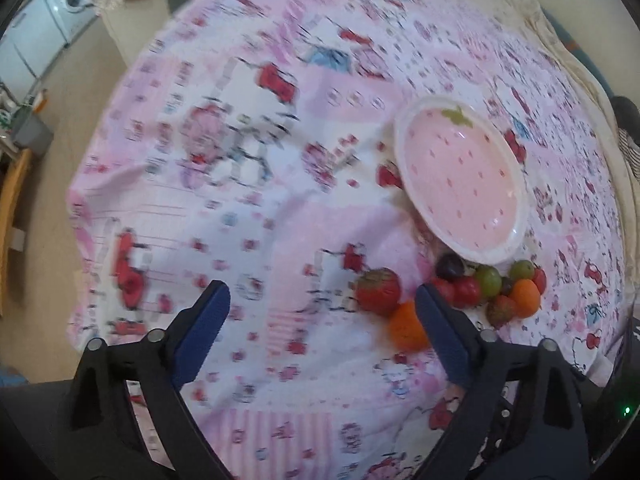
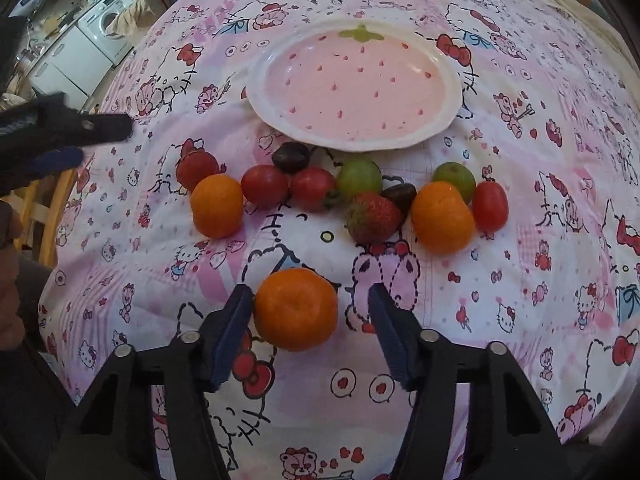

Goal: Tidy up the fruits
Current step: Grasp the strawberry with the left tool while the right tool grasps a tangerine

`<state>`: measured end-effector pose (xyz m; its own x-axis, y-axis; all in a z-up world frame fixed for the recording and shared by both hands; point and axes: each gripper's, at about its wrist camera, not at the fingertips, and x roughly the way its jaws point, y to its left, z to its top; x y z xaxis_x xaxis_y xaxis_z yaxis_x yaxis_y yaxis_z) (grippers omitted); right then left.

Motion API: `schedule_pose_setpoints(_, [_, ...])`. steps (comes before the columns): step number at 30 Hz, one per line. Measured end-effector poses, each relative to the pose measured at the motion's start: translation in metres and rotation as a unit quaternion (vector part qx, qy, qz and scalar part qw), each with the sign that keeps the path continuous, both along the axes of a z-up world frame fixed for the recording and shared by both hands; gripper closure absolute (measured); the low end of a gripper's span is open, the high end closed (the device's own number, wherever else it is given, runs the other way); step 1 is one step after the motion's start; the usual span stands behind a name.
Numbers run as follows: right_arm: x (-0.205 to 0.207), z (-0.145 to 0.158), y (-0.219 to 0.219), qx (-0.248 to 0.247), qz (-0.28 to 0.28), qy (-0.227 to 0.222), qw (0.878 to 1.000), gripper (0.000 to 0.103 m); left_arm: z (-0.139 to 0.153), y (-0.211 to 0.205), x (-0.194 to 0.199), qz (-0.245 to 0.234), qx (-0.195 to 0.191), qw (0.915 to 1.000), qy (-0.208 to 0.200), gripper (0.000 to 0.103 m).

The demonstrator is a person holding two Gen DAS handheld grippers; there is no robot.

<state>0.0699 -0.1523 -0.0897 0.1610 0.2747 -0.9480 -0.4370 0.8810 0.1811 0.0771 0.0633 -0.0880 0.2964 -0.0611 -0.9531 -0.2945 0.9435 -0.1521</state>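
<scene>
- My right gripper [image 2: 310,322]: jaws part open, pointing down at the lone orange [image 2: 295,308]. Orange sits between the pads; left pad [image 2: 236,320] touching or just at its side, right pad clear of it with a gap. Not gripped.
- My left gripper [image 1: 322,320]: jaws wide open, nothing between them, only the cloth [image 1: 280,208] beneath. Its right pad [image 1: 436,328] is in front of an orange [image 1: 406,326]; can't tell if it touches.
- Left gripper also shows at the left edge of the right wrist view, off to the side of the fruit row.
- Surface is a pink-and-white cartoon-print cloth; can't tell what is under it.
- Plate [image 2: 260,92]: one, pink with strawberry print, white rim, no fruit on it. It lies just beyond the fruit row.
- Count from the right wrist view:
- oranges: 3 (two in the row, one between my right jaws)
- tomatoes [image 2: 264,184]: 3 clear; a fourth red fruit at the row's left end may be a strawberry
- green grapes [image 2: 360,176]: 2
- dark grapes [image 2: 290,156]: 2
- strawberry [image 2: 372,218]: 1 clear
- All fruit lies on the cloth, on the near side of the plate.
</scene>
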Motion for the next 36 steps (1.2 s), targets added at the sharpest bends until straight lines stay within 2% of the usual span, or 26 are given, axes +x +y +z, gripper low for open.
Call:
schedule_pose_setpoints(2, [0.0,0.002,-0.002,0.011,0.005,0.003,1.0,0.058,-0.007,-0.009,0.007,-0.006,-0.017,0.9998,0.006,0.017])
schedule_pose_setpoints(7, [0.002,0.002,0.0,0.019,0.0,0.002,1.0,0.059,-0.029,-0.011,0.021,0.024,-0.069,0.9967,0.037,0.035])
schedule_pose_setpoints(9, [0.005,0.002,-0.002,0.027,-0.006,0.007,1.0,0.059,-0.036,-0.012,0.022,0.036,-0.083,0.9948,0.048,0.037])
schedule_pose_setpoints(13, [0.007,0.001,-0.004,0.035,-0.014,0.012,0.999,0.059,-0.043,-0.018,0.024,0.036,-0.082,0.9942,0.058,0.039])
schedule_pose_setpoints(15, [0.007,0.001,-0.004,0.036,-0.014,0.012,0.999,0.059,-0.046,-0.019,0.025,0.04,-0.088,0.9935,0.062,0.045])
schedule_pose_setpoints(17, [0.006,0.001,-0.004,0.036,-0.014,0.012,0.999,0.059,-0.052,-0.018,0.026,0.049,-0.103,0.9909,0.071,0.064])
schedule_pose_setpoints(20, [0.007,0.001,-0.005,0.044,-0.014,0.015,0.999,0.059,-0.056,-0.013,0.024,0.075,-0.119,0.9874,0.073,0.071])
schedule_pose_setpoints(27, [0.007,0.003,-0.006,0.062,-0.015,0.015,0.998,0.059,-0.049,-0.009,0.021,0.07,-0.122,0.9883,0.06,0.073])
schedule_pose_setpoints(32, [0.005,0.007,-0.011,0.073,-0.021,0.008,0.997,0.06,-0.029,-0.002,0.014,0.071,-0.111,0.991,0.025,0.074])
schedule_pose_setpoints(36, [0.006,0.016,-0.017,0.087,-0.028,-0.003,0.996,0.06,-0.01,0.002,0.01,0.067,-0.088,0.9938,0.001,0.074])
